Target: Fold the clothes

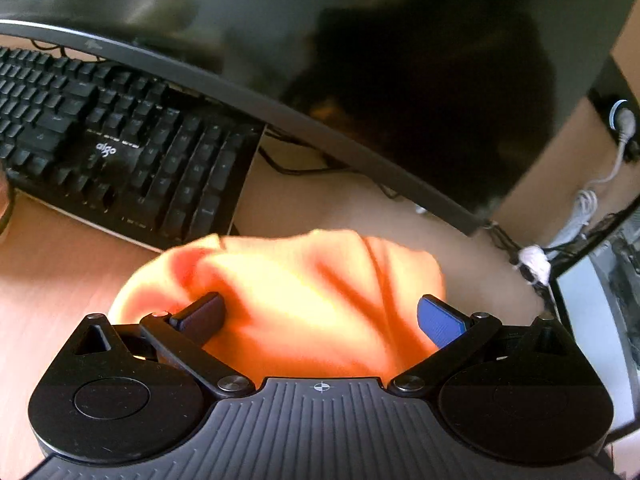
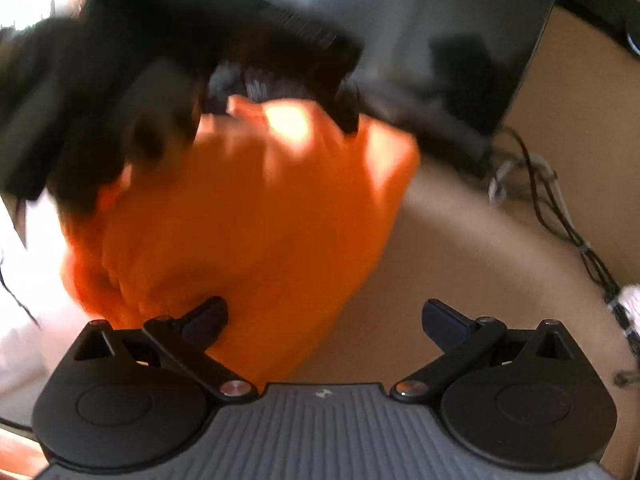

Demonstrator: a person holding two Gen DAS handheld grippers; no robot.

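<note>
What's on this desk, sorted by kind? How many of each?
Orange garment: 1
Black keyboard: 1
Monitor: 1
Handheld grippers: 2, left gripper and right gripper, both open
Cables: a tangled bunch, too blurred to count
Total: 5, not counting the cables

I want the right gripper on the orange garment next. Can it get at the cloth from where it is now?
Probably yes. The right gripper is open, and the orange garment already lies against its left finger with nothing between them. The left gripper, also open, crowds the cloth's far end.
</note>
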